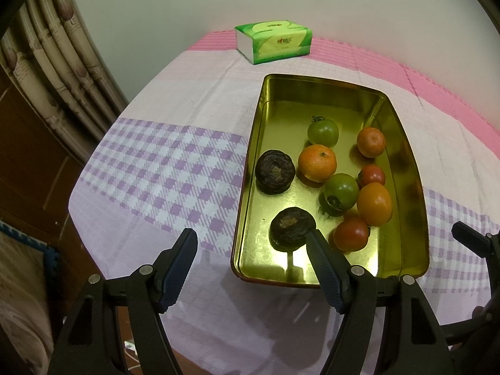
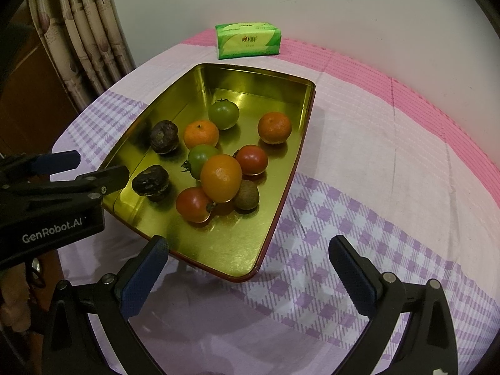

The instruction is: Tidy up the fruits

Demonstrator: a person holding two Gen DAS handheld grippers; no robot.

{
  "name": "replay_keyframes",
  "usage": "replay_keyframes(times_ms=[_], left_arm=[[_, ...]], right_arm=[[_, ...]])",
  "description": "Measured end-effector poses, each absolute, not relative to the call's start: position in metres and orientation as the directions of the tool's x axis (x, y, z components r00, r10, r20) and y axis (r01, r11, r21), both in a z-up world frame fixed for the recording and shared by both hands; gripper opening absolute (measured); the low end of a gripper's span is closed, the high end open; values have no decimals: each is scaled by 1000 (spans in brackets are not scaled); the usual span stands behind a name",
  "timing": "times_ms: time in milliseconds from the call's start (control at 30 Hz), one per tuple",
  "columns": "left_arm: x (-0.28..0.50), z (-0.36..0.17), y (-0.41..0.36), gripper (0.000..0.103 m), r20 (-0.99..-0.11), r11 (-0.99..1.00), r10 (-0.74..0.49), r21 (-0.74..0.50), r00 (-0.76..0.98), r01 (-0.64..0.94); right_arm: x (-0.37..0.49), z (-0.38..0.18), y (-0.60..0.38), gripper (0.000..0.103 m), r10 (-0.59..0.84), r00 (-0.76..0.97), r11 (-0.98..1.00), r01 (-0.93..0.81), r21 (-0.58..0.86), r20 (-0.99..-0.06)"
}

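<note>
A gold metal tray holds several fruits: oranges, green tomatoes, red tomatoes, two dark wrinkled fruits and a small brown fruit. My left gripper is open and empty at the tray's near left corner; its right finger is next to the near dark fruit. It also shows in the right wrist view. My right gripper is open and empty over the tray's near right corner.
A green tissue pack lies at the table's far edge by the wall. The table has a pink and purple checked cloth. Curtains hang at the left, past the table edge.
</note>
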State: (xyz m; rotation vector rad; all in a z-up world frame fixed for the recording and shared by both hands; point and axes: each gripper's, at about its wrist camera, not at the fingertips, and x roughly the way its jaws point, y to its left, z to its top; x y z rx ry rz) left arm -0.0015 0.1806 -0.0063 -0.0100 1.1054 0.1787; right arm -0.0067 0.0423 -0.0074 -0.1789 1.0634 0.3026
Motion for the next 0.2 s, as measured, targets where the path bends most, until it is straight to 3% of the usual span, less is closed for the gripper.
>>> replay_keyframes(times_ms=[200], left_arm=[[0,-6,183,73,-891,986,134,74,434,-151]], right_arm=[[-8,-2,40,102,171,452,944,-331,13,-875]])
